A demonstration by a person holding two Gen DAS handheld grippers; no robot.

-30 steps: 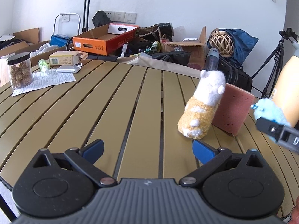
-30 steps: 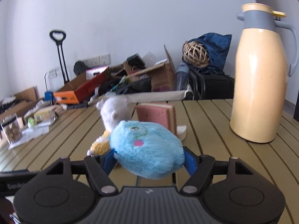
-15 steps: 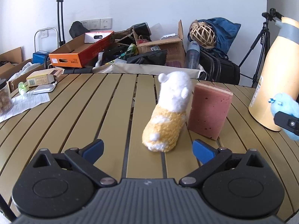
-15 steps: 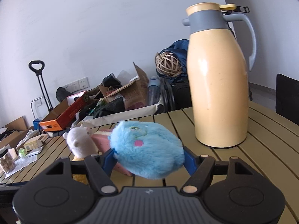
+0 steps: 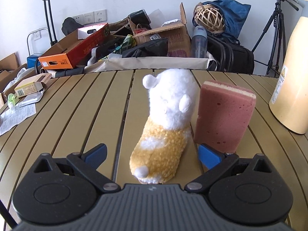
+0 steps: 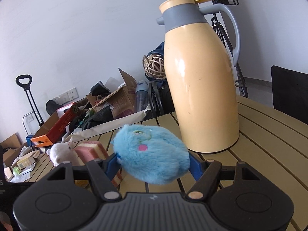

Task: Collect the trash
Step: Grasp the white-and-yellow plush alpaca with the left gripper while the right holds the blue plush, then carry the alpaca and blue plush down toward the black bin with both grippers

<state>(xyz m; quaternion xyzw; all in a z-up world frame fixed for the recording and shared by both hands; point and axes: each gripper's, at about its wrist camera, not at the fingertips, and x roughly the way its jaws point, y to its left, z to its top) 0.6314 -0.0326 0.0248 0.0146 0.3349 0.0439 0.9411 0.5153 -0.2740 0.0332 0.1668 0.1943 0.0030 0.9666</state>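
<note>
A white and yellow plush toy (image 5: 165,125) lies on the slatted table (image 5: 77,105), its yellow end between the spread blue fingertips of my left gripper (image 5: 152,155), which is open and not pressing it. A pink sponge (image 5: 223,115) stands upright just right of the toy. In the right wrist view my right gripper (image 6: 154,164) is shut on a fluffy blue plush toy (image 6: 152,154), held above the table. The white plush (image 6: 58,153) and the sponge (image 6: 90,150) show low at the left there.
A tall cream thermos jug (image 6: 200,88) with a grey collar stands on the table at the right. Small boxes, a foil packet and a paper leaflet (image 5: 17,113) lie at the table's left edge. Cardboard boxes, bags and a tripod (image 5: 277,28) crowd the floor beyond.
The left gripper has moved right and closer, so the white and yellow plush now sits between its fingertips. The right gripper has swung right toward the thermos, still holding the blue plush.
</note>
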